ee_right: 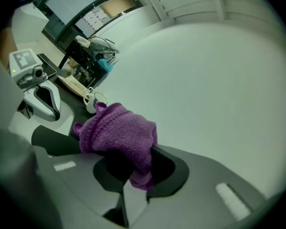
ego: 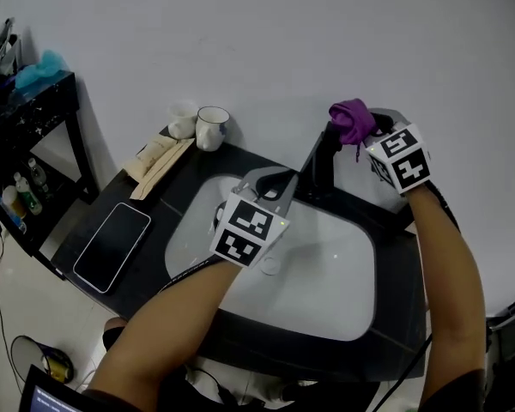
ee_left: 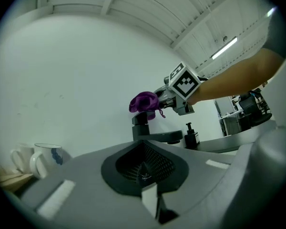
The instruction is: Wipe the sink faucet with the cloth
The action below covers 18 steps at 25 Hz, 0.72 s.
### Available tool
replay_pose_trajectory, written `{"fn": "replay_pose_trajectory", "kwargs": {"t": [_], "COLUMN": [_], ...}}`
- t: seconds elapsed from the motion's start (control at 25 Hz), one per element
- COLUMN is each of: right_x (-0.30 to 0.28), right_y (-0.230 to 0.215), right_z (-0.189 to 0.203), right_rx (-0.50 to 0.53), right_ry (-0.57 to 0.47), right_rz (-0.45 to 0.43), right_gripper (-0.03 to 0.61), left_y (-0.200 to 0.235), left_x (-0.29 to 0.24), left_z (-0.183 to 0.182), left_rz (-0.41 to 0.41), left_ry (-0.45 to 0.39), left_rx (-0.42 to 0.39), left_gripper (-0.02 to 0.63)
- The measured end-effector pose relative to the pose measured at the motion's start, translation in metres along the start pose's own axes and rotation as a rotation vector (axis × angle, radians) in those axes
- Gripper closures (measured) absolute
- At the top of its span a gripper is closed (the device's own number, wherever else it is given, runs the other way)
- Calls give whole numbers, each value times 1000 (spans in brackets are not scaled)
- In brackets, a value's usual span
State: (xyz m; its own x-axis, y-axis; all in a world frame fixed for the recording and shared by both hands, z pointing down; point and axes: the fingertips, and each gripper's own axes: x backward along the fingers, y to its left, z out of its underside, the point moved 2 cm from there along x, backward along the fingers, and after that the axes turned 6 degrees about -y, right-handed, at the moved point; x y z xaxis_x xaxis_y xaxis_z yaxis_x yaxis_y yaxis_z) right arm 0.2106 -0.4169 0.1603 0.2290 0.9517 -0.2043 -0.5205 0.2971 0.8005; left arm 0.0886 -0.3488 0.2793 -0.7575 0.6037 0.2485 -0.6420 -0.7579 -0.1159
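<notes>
The black faucet (ego: 323,160) stands at the back rim of the white sink (ego: 326,299). A purple knitted cloth (ego: 351,119) rests on the faucet's top, and my right gripper (ego: 366,130) is shut on it. In the right gripper view the cloth (ee_right: 118,137) bulges out of the jaws of the right gripper (ee_right: 128,175), over the black faucet (ee_right: 50,140). My left gripper (ego: 273,184) hovers over the basin beside the spout, shut and holding nothing. The left gripper view looks past the left gripper (ee_left: 145,173) at the faucet (ee_left: 148,130), the cloth (ee_left: 144,101) and the right gripper (ee_left: 168,97).
Two mugs (ego: 199,125) and a beige bundle (ego: 158,160) sit at the counter's back left, with a phone (ego: 112,245) lying flat in front of them. A black shelf (ego: 30,136) with bottles stands further left. A small pump bottle (ee_left: 191,136) stands right of the faucet.
</notes>
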Motion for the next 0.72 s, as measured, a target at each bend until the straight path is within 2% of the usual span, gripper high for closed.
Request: {"fn": "replay_pose_trajectory", "kwargs": {"t": [0.24, 0.4, 0.72], "right_x": [-3, 17, 68], "right_y": [13, 37, 75], "right_z": [2, -11, -29], "right_rx": [22, 31, 54], "right_ry": [5, -47, -156], "right_rz": [-70, -130, -178], "right_gripper": [514, 515, 517], "left_y": [10, 11, 5], "left_x": [1, 1, 4], "left_z": [1, 2, 10], "left_rz": [-31, -34, -19], "left_ry": [-1, 10, 55], "left_rx": [12, 5, -19], "left_gripper": [597, 597, 595]}}
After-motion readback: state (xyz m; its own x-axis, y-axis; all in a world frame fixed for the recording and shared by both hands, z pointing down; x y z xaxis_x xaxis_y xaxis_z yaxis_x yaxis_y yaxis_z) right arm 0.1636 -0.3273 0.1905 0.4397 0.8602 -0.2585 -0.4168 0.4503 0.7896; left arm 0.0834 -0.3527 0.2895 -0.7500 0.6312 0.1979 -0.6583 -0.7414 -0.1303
